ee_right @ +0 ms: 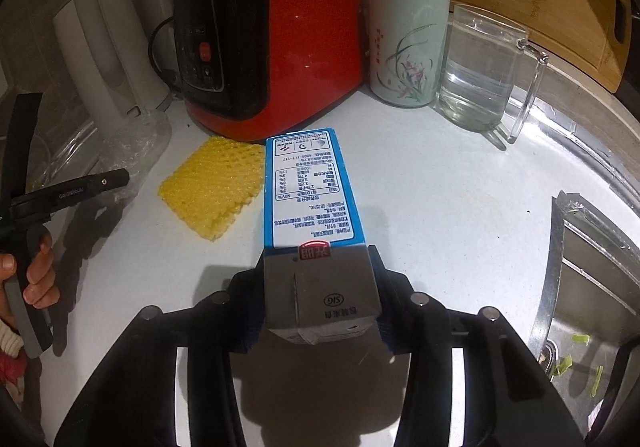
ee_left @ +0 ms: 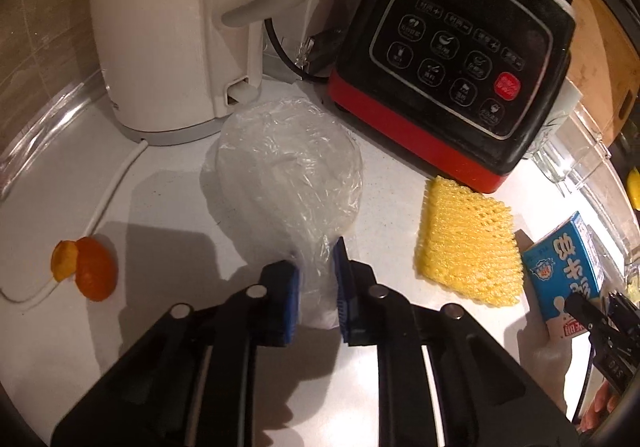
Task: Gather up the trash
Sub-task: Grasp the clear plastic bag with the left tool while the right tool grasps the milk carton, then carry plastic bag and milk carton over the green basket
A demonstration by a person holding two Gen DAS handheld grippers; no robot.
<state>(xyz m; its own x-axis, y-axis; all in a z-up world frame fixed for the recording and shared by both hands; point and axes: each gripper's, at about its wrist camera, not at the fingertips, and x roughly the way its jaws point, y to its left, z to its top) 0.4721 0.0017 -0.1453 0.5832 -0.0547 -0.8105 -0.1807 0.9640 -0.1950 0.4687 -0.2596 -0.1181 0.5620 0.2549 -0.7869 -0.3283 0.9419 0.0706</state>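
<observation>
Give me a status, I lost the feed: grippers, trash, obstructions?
Left gripper shut on plastic wrap. Right gripper shut on milk carton. Yellow foam net and orange peel remain. Nothing blocking.

On the counter lie one blue milk carton (ee_right: 308, 187), one yellow foam net sleeve (ee_left: 466, 243), one crumpled clear plastic bag (ee_left: 288, 171) and what look like two orange peel pieces (ee_left: 86, 267). One ceramic cup (ee_right: 406, 43), one glass mug (ee_right: 480, 71).

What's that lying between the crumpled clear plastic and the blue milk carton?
A yellow foam net lies flat on the counter between the clear plastic and the milk carton, in front of the blender. The left wrist view shows it best.
</observation>
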